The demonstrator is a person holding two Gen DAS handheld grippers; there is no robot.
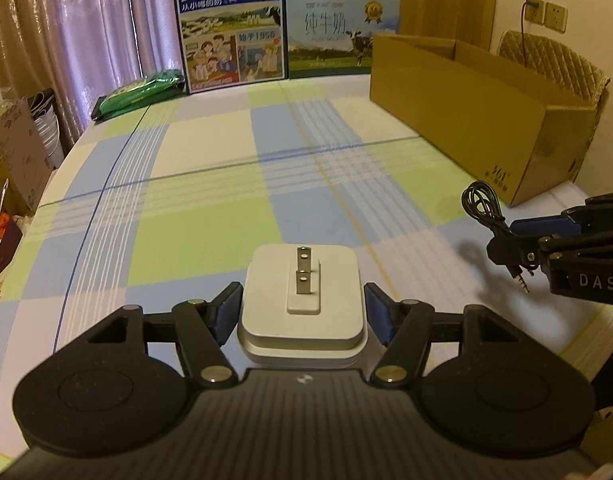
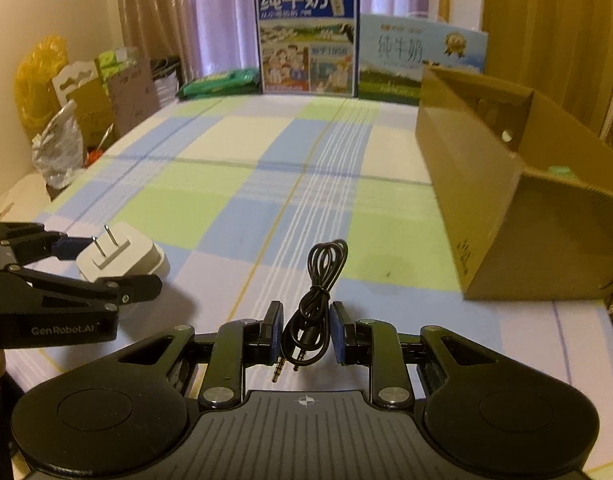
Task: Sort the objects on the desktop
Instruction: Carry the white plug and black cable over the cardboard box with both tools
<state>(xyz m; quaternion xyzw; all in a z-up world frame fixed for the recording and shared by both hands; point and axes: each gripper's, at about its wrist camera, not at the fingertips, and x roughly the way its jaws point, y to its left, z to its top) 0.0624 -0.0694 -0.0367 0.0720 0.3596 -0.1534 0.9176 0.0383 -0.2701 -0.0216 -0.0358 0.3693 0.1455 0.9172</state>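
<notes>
Two items in hand, neither boxed yet: white plug adapter (image 1: 302,304) clamped in left gripper (image 1: 302,312), prongs up, just over checked tablecloth (image 1: 210,216); coiled black audio cable (image 2: 314,304) pinched in right gripper (image 2: 306,332), jacks dangling. Nothing else loose on visible cloth. Cardboard box (image 2: 506,208) open at right, something small and green inside; judged near the end, both drops remaining.

Each tool is matte black, with ribbed housing, two round discs, silver pivot screws and blue finger pads. The left tool (image 2: 118,268) reads "GenRobot.AI" in pale letters. The right tool (image 1: 518,240) shows "DAS".
</notes>
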